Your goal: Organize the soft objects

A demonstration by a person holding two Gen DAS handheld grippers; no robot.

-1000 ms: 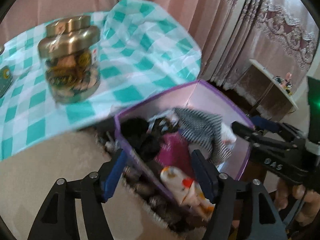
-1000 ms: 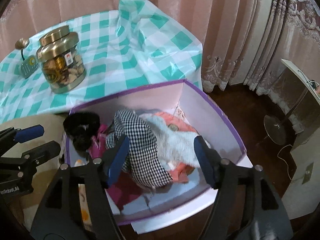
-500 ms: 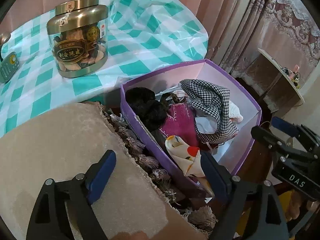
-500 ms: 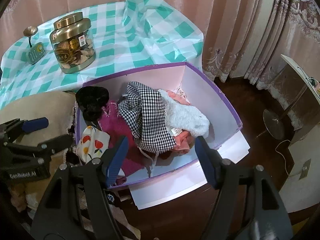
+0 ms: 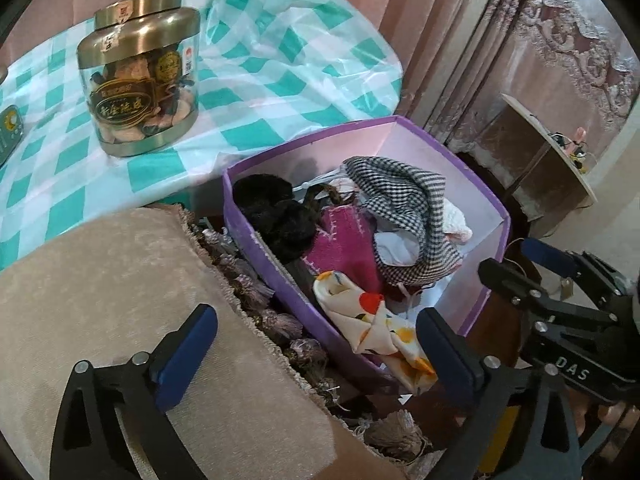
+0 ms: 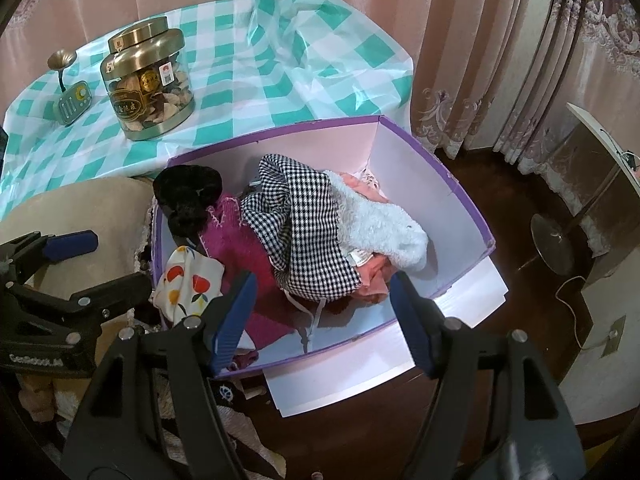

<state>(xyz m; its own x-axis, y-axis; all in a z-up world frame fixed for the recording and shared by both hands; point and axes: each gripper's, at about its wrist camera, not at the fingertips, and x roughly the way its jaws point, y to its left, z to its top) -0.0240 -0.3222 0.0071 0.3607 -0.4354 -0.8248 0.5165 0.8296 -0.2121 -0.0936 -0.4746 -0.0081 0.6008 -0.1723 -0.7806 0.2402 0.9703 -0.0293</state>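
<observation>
A purple box (image 6: 472, 204) (image 5: 496, 208) holds soft things: a black fluffy piece (image 6: 188, 196), a magenta knit (image 6: 240, 248), a black-and-white checked cloth (image 6: 308, 236) (image 5: 408, 216), a white fleece (image 6: 380, 228), a pink garment (image 6: 372, 276) and a fruit-print cloth (image 6: 188, 280) (image 5: 376, 320) hanging over the near rim. My left gripper (image 5: 316, 344) is open and empty, above the beige cushion edge and the box's near corner. My right gripper (image 6: 324, 308) is open and empty, above the box's front rim.
A gold-lidded glass jar (image 6: 148, 80) and a small green device (image 6: 74, 102) stand on the teal checked tablecloth (image 6: 280, 56) behind the box. A beige fringed cushion (image 5: 120, 300) lies left of the box. Pink curtains (image 6: 500, 40), a fan base (image 6: 554, 244) and dark floor are to the right.
Both grippers have pulled back and up from the box, so more of the box, cushion and floor shows. The fruit-print cloth now hangs over the box's rim. Both jaws stay open.
</observation>
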